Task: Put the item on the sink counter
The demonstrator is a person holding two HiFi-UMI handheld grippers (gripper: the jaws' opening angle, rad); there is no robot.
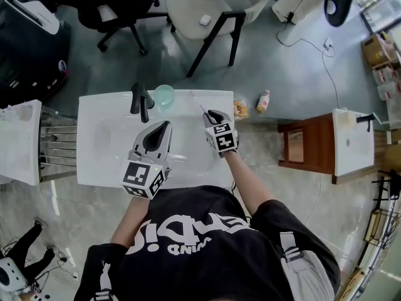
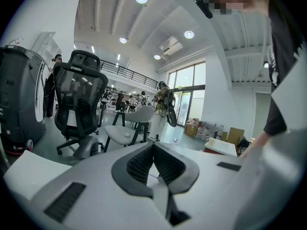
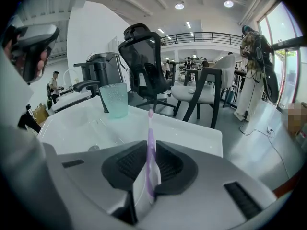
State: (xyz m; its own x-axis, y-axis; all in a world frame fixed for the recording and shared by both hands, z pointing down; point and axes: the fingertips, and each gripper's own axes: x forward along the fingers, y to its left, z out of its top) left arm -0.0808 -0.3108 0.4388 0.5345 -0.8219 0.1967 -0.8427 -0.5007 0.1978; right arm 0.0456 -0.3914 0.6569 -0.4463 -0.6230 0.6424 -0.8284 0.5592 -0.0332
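Observation:
A thin purple and white toothbrush point(image 3: 150, 147) stands out forward from between the jaws of my right gripper point(image 3: 149, 163), which is shut on it. In the head view the toothbrush point(image 1: 198, 102) points from the right gripper point(image 1: 213, 116) toward the back edge of the white sink counter point(image 1: 213, 162). A pale green ribbed cup point(image 3: 114, 99) stands upright beside the black faucet point(image 3: 90, 87); the same cup point(image 1: 164, 95) is at the counter's back edge. My left gripper point(image 1: 164, 128) hovers over the basin with its jaws closed together and nothing between them point(image 2: 154, 153).
The black faucet point(image 1: 141, 100) rises at the basin's back. A white chair point(image 1: 203, 11) and a black office chair point(image 1: 109, 5) stand behind the sink. A small bottle point(image 1: 264, 100) and a snack bag point(image 1: 240, 109) lie on the floor to the right. A wooden stand point(image 1: 307, 144) is further right.

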